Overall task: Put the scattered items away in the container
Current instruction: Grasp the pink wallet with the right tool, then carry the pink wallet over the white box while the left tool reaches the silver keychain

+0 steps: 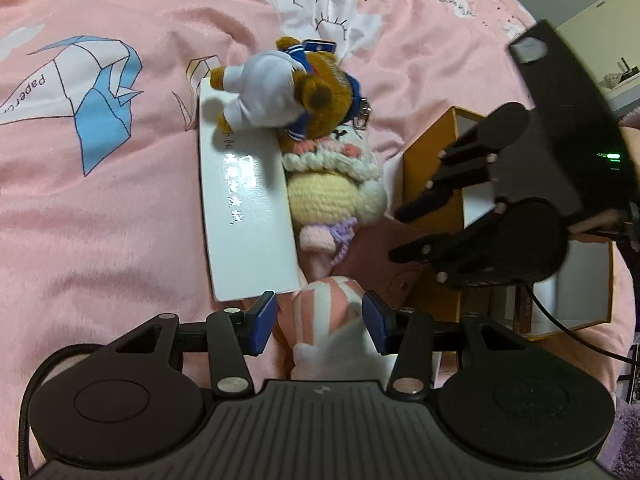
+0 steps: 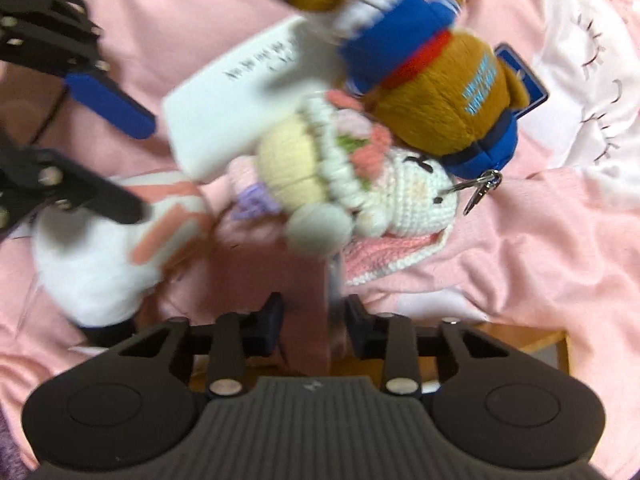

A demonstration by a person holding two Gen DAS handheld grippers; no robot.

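Both hand-held grippers are busy: the left hand-held gripper (image 1: 319, 322) sits loose around a striped sock (image 1: 326, 312), not squeezing, while the right hand-held gripper (image 2: 314, 322) pinches a pink thing (image 2: 280, 280). Most toys, like the bear (image 1: 288, 88), crochet doll (image 1: 332, 184) and white box (image 1: 246, 216), still lie on the bed (image 1: 100, 220) beside the orange container (image 1: 432, 168), so lots is left.

Pink bedspread (image 1: 100, 220) with blue-white paper-crane print; white box (image 1: 248, 216); brown bear plush (image 1: 288, 92) in white-blue sailor outfit; cream-pink-lilac crochet doll (image 1: 332, 184); pink-white striped plush (image 1: 332, 312); orange container (image 1: 428, 164), possibly white-lined.
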